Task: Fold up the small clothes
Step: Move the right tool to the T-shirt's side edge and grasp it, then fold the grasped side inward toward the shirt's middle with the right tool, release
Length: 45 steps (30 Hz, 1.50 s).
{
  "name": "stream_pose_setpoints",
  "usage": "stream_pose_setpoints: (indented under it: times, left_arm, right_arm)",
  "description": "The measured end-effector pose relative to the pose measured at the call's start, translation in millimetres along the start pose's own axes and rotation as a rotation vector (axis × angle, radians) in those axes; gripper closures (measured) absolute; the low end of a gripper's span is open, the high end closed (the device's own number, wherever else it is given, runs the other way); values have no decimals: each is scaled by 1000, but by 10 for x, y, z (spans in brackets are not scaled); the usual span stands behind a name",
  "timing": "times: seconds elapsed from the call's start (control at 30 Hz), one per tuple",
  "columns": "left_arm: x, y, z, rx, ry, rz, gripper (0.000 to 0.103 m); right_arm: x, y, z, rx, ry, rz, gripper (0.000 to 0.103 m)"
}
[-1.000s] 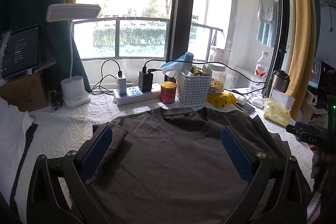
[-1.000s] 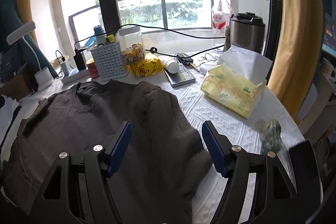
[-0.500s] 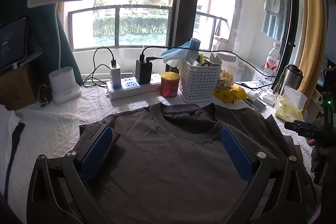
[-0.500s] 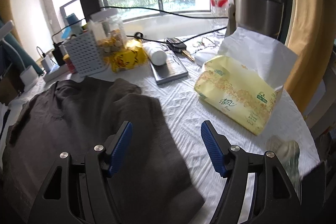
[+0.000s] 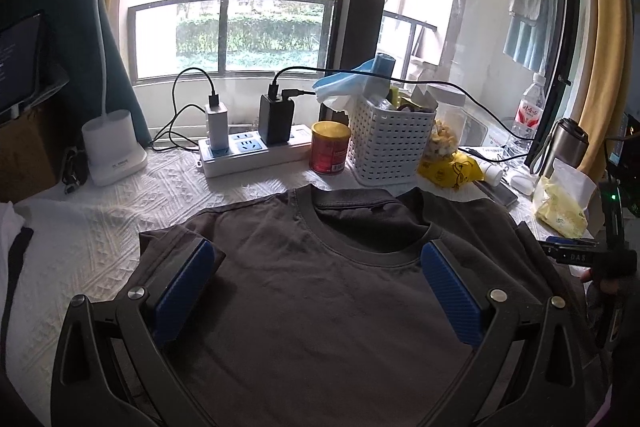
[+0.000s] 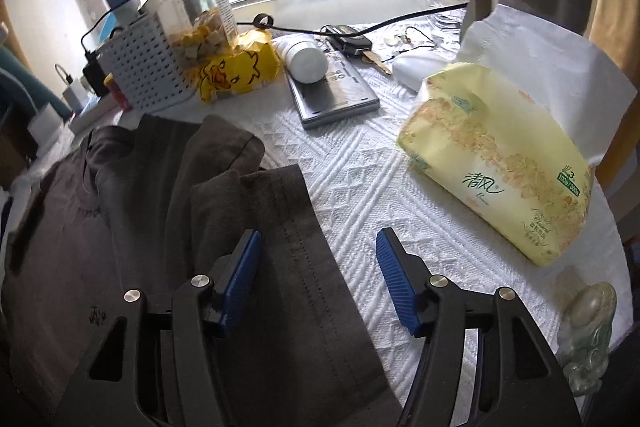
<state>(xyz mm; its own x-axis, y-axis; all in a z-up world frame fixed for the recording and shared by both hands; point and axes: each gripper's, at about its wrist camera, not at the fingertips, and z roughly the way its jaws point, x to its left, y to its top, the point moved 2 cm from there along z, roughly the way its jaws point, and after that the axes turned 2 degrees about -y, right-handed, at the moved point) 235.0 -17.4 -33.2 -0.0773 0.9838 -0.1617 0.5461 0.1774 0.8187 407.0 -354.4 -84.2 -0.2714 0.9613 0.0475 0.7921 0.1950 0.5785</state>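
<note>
A dark grey T-shirt lies face up on the white textured tablecloth, collar toward the window. My left gripper is open and empty, low over the chest just below the collar. In the right wrist view the shirt's right sleeve lies folded toward the body, its stitched hem at the cloth's edge. My right gripper is open and empty, straddling that sleeve edge: one finger over the fabric, the other over bare tablecloth. The right gripper also shows at the right edge of the left wrist view.
Behind the shirt stand a power strip, a red can, a white basket, a snack jar and a yellow bag. A tissue pack, a bottle on a scale, a jade figure and a lamp stand around.
My right gripper has moved forward and down toward the right sleeve edge. My left gripper has moved slightly forward toward the collar. Both stay open.
</note>
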Motion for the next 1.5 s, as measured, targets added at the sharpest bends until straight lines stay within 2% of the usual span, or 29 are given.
stream_pose_setpoints:
  times: [0.1,0.17,0.23,0.27,0.3,0.4,0.63,0.87,1.13,1.5]
  left_arm:
    - [-10,-9,-23,-3,-14,1,1]
    - [-9,-14,-59,-10,-24,3,1]
    - [3,-23,-93,-15,-32,-1,1]
    - [13,-23,-103,-17,-33,-2,1]
    - [20,-23,-115,-19,-31,-3,1]
    - [48,-26,-202,-35,-27,-10,1]
    - [154,-65,-398,-66,-36,-27,1]
    - [246,-104,-577,-94,-57,-34,1]
    - [455,-217,-746,-110,-72,-57,1]
    - [691,-365,-844,-103,-84,-85,1]
  right_arm:
    - [44,-59,-35,1,-17,-28,48]
    - [76,-102,-48,-12,-28,-49,58]
    - [126,-137,-60,-18,-27,-82,72]
    - [144,-142,-69,-8,-4,-84,89]
    - [158,-146,-78,-1,5,-83,94]
    - [184,-144,-129,-13,-18,-86,95]
    - [237,-78,-582,-117,-38,-79,96]
    - [532,-91,-885,-175,-13,-115,96]
    - [966,-208,-802,-148,-8,-158,96]
    - [1351,-390,-517,-76,-11,-181,96]
